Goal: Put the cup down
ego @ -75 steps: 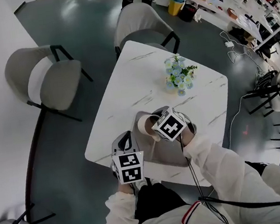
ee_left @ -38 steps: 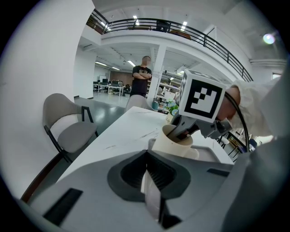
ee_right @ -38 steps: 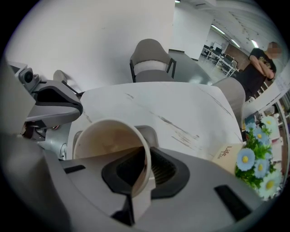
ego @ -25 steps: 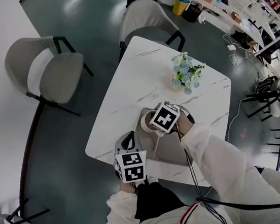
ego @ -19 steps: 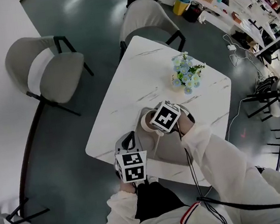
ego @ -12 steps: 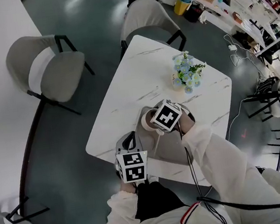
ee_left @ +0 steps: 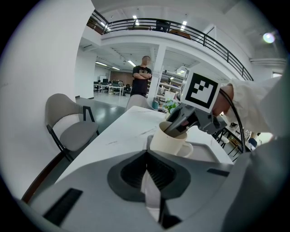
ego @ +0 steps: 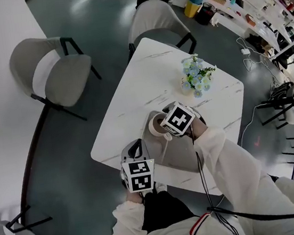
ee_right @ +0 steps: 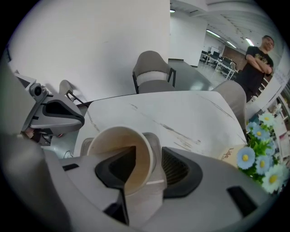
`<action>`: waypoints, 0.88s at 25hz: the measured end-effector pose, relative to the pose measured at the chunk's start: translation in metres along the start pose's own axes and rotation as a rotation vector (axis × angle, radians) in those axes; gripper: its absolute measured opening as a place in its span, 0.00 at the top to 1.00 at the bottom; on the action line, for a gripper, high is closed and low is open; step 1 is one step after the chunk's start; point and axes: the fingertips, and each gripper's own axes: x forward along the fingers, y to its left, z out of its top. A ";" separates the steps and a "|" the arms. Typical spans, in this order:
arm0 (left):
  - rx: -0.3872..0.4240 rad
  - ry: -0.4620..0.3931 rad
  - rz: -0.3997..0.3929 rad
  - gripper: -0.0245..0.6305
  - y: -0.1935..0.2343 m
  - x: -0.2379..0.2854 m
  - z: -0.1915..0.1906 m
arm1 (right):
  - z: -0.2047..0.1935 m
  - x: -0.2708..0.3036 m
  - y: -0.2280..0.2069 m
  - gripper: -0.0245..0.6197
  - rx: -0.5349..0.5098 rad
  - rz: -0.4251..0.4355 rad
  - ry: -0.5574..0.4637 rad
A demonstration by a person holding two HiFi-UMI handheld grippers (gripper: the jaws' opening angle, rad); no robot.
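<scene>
I see one cup (ego: 157, 125): a cream mug, empty, with faint brownish staining inside. It stands upright on the far left corner of the grey tray (ego: 180, 159), near the front edge of the white marble table (ego: 147, 82). Its handle (ee_left: 187, 150) points back toward me. The right gripper (ee_right: 152, 161) straddles its wall, one jaw inside and one outside. The jaws have just been opening, and I see a gap at the outer pad, so the cup rests on its own base
</scene>
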 end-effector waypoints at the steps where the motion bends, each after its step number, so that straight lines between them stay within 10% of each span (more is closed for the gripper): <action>1: 0.001 -0.001 0.002 0.95 0.000 -0.001 0.000 | 0.002 -0.003 0.000 0.71 -0.004 -0.003 -0.009; 22: 0.055 -0.028 0.030 0.95 -0.032 -0.040 -0.002 | 0.008 -0.087 0.014 0.73 0.059 -0.110 -0.299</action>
